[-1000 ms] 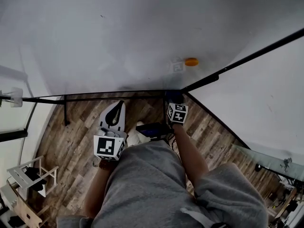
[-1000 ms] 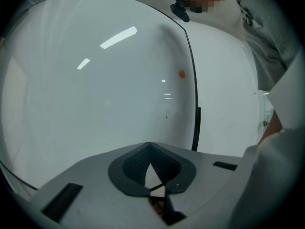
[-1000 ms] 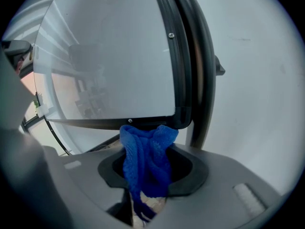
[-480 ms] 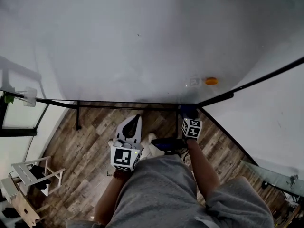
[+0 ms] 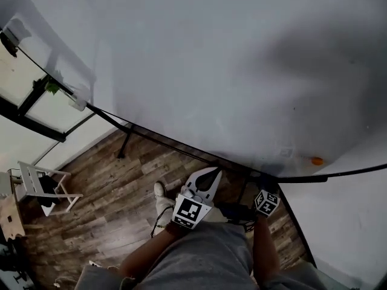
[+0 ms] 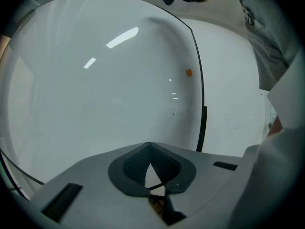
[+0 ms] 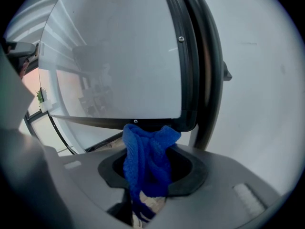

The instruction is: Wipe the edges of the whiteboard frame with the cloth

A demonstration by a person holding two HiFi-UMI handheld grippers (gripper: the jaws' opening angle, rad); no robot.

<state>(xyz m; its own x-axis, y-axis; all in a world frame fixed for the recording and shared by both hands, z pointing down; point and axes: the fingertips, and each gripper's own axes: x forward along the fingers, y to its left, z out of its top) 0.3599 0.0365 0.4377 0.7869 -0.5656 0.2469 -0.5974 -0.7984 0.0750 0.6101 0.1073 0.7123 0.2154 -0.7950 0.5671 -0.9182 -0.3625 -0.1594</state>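
Since the earlier frames, the whiteboard (image 5: 211,71) has come to be seen aslant in the head view. Its black frame (image 5: 172,145) now runs down to the right, and both grippers are found lower and further right, over the wooden floor (image 5: 115,186). The left gripper (image 5: 208,175) is held just below the frame's lower edge, and the right gripper (image 5: 259,186) at its lower right corner, near an orange magnet (image 5: 317,161). In the left gripper view, the jaws are seen brought together with nothing between them, pointed at the board. In the right gripper view, a blue cloth (image 7: 147,161) is clamped between the jaws and pressed against the frame's bottom corner.
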